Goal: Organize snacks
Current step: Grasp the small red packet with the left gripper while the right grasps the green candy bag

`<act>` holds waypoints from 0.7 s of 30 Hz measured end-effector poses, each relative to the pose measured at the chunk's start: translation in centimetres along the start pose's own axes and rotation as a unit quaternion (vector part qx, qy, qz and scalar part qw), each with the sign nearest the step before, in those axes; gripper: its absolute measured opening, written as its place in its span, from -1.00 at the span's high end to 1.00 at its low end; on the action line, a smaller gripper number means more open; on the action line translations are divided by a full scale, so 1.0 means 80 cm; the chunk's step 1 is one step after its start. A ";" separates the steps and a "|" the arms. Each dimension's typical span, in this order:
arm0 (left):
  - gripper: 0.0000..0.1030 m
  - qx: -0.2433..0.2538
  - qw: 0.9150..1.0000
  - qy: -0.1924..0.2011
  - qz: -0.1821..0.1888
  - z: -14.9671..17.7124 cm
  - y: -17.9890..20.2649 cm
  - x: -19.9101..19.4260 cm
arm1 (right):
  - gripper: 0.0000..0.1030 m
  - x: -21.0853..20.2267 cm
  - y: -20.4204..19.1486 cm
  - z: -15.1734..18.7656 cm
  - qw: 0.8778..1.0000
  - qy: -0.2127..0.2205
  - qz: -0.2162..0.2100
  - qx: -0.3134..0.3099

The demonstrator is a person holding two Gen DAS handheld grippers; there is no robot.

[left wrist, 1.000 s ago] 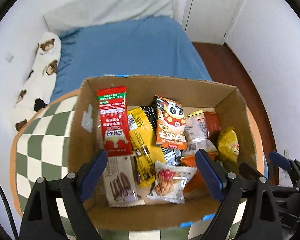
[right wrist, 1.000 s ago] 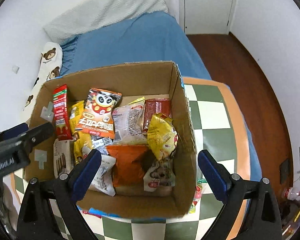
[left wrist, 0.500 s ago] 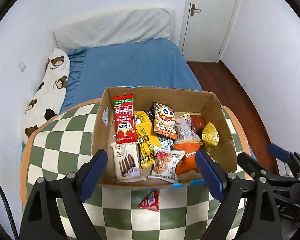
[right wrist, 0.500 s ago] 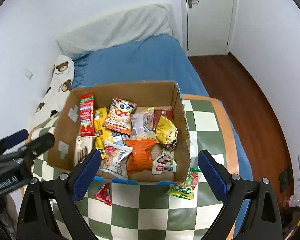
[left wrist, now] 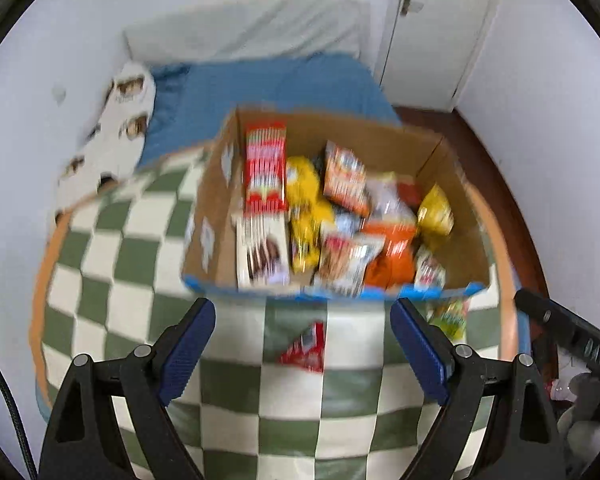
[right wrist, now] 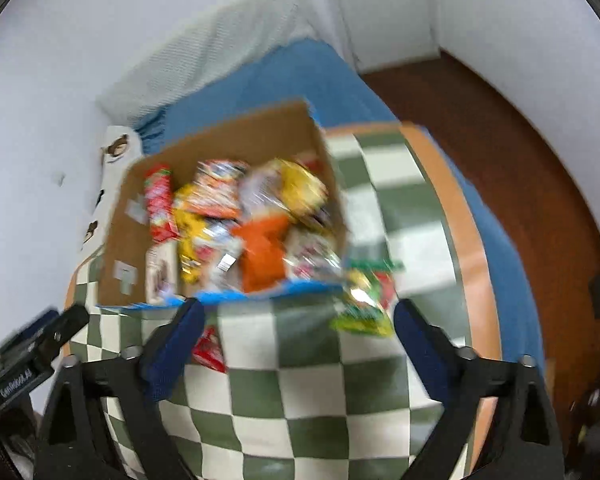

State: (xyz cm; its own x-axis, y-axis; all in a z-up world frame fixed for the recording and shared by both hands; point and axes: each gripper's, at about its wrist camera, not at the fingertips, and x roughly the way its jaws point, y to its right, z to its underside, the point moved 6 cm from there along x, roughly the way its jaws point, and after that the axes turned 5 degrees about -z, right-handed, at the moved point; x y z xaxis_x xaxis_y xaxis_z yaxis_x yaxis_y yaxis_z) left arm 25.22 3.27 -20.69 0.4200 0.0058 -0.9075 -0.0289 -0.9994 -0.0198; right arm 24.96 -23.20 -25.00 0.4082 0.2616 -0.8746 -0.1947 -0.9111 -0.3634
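Observation:
A cardboard box (left wrist: 452, 168) full of several snack packets stands on the green-and-white checkered table (left wrist: 140, 312); it also shows in the right wrist view (right wrist: 260, 128). A red packet (left wrist: 306, 350) lies on the table in front of the box, and it also shows in the right wrist view (right wrist: 208, 350). A green-yellow packet (left wrist: 450, 316) lies by the box's front right corner, seen too in the right wrist view (right wrist: 362, 300). My left gripper (left wrist: 302, 346) is open and empty above the table, near the red packet. My right gripper (right wrist: 296, 346) is open and empty. Both views are blurred.
A bed with a blue sheet (left wrist: 268, 84), a white pillow (left wrist: 244, 28) and a bear-print cushion (left wrist: 112, 136) lies behind the table. A white door (left wrist: 432, 28) and brown wooden floor (right wrist: 520, 140) are to the right. The table's orange edge (right wrist: 460, 220) is close to the right.
Both grippers have pulled back from over the box, so more table shows in front of it. The red and green-yellow packets have come into view. Both stay open.

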 end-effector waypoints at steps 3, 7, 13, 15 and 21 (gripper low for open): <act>-0.75 -0.005 0.999 -0.035 -0.015 0.026 -0.002 0.036 | -0.51 0.037 0.049 0.009 0.999 -0.027 0.012 0.040; -0.74 -0.006 0.997 -0.069 -0.036 0.052 -0.004 0.080 | -0.51 0.088 0.079 0.016 0.998 -0.051 0.033 0.029; -0.74 -0.021 0.993 -0.104 -0.049 0.073 -0.008 0.123 | -0.50 0.159 0.091 0.018 0.995 -0.091 0.045 0.002; -0.74 -0.023 0.992 -0.116 -0.051 0.078 -0.008 0.135 | -0.42 0.182 0.090 0.023 0.993 -0.108 0.052 -0.013; -0.74 -0.019 0.990 -0.131 -0.046 0.087 -0.005 0.155 | -0.17 0.192 0.087 0.035 0.992 -0.104 0.060 -0.038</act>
State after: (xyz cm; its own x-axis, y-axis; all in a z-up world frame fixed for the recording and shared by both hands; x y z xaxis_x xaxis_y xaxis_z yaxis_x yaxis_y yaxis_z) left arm 24.11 3.95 -34.90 0.1698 0.1016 -0.9802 0.0351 -0.9947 -0.0970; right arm 27.40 -24.67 -41.86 0.1923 0.2024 -0.9602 -0.1593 -0.9591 -0.2340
